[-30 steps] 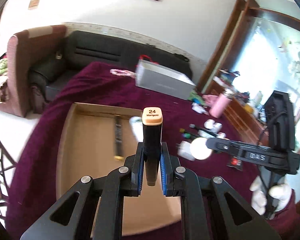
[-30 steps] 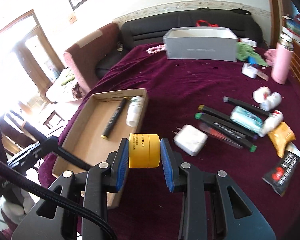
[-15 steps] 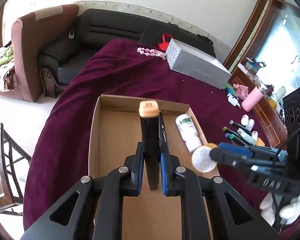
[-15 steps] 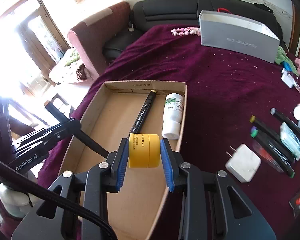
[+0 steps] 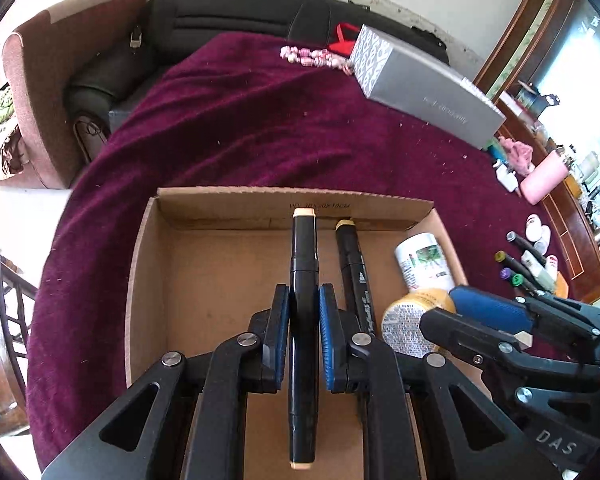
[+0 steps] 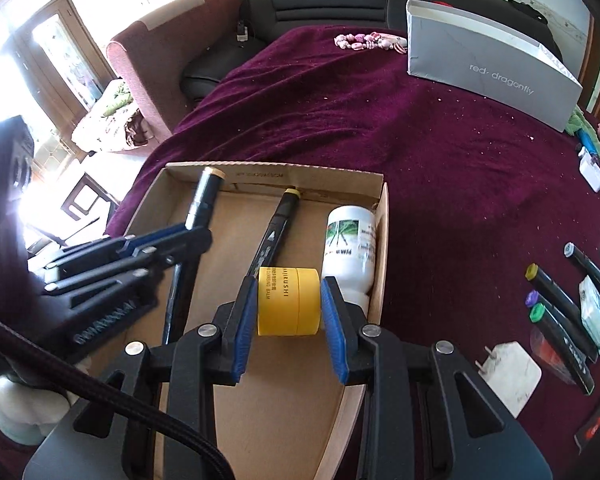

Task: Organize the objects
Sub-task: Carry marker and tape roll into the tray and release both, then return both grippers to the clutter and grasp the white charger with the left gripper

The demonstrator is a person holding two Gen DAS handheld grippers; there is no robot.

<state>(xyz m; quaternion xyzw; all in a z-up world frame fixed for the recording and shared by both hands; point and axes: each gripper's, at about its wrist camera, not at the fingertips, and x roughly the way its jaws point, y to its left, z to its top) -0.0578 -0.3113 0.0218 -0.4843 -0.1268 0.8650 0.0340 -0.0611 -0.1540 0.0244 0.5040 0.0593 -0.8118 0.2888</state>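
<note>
My left gripper (image 5: 304,312) is shut on a black marker with cream caps (image 5: 304,264), held low inside the open cardboard box (image 5: 148,264), pointing at its far wall. My right gripper (image 6: 289,300) is shut on a yellow balm jar (image 6: 288,300) over the box's (image 6: 382,232) right side. In the box lie a black marker with a yellow cap (image 5: 352,260) (image 6: 274,232) and a white bottle (image 5: 424,260) (image 6: 350,240). The jar (image 5: 414,320) and the right gripper's fingers (image 5: 492,308) show at the right of the left wrist view; the left gripper (image 6: 188,236) with its marker (image 6: 202,200) shows in the right wrist view.
The box sits on a maroon cloth (image 6: 440,152). Right of it lie several markers (image 6: 556,304), a white charger (image 6: 508,372), small bottles and packets. A grey carton (image 6: 488,72), a pink bead string (image 6: 364,40) and a pink flask (image 5: 544,176) are farther back. A sofa stands behind.
Both grippers have moved from the clutter side across to the box and sunk into it, each still holding its object. The left marker has tilted from upright toward lying flat.
</note>
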